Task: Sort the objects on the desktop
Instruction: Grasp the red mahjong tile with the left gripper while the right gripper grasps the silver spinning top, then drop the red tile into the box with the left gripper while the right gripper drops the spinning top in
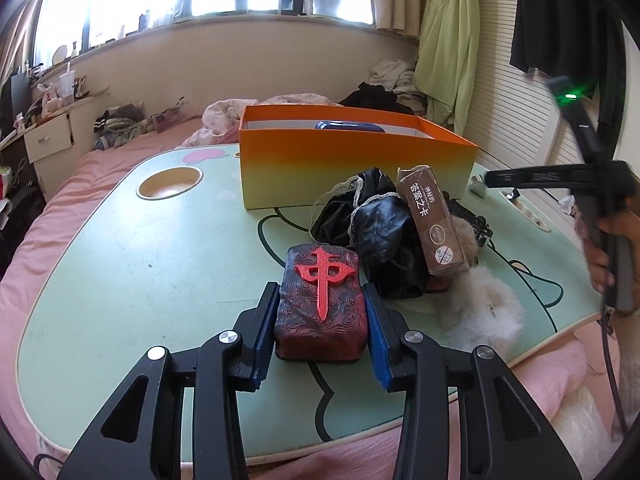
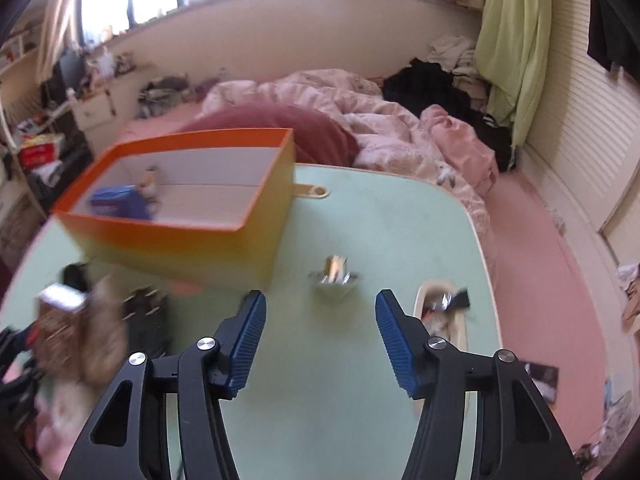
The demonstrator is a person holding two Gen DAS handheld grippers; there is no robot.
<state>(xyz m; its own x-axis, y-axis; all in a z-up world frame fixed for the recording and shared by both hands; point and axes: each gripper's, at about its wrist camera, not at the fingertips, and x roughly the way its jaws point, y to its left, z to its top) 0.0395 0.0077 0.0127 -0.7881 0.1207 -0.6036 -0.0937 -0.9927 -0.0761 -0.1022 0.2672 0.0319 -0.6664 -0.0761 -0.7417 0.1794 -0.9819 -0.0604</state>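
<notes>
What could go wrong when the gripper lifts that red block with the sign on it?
1. The left gripper pinches only the near end of the red block, so it might tip or slip on the way to the orange box.
2. The black cloth and leaning brown card box sit close behind; swinging the block could topple them.

A: Landmark is the open box (image 1: 356, 168), standing at the far side of the surface (image 1: 160, 264). What lies before it?

B: A crumpled cloth (image 1: 372, 228) and a card pack (image 1: 434, 224) leaning on it; nearer still, the mahjong block (image 1: 320, 300). A round recess (image 1: 170, 184) sits left of the box, a small packet (image 2: 116, 202) inside it.
</notes>
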